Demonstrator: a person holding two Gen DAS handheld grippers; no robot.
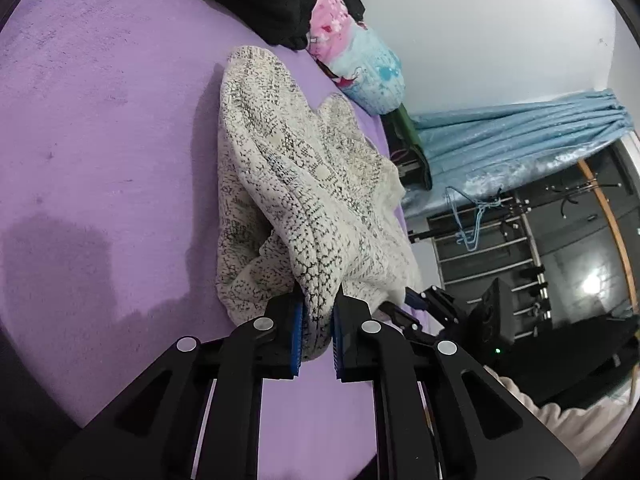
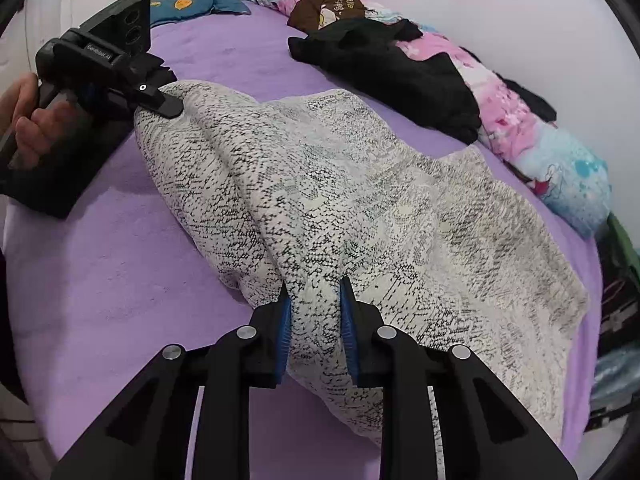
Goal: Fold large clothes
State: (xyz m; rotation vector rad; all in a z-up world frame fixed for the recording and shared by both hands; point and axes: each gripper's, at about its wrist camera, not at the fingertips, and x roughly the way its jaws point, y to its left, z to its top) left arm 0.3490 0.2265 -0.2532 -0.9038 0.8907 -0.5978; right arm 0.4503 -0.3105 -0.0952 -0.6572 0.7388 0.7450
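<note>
A large cream knit garment with black speckles lies on the purple bed, its near edge lifted. My right gripper is shut on a thick fold of its near edge. My left gripper is shut on another part of the same garment; it also shows in the right wrist view at the garment's far left corner, held by a hand. The cloth hangs stretched between the two grippers, its far part resting on the bed.
A black garment and a pink and blue patterned blanket lie along the wall side of the bed. Pillows sit at the bed's head. In the left wrist view, blue curtains and a metal rack stand beyond the bed edge.
</note>
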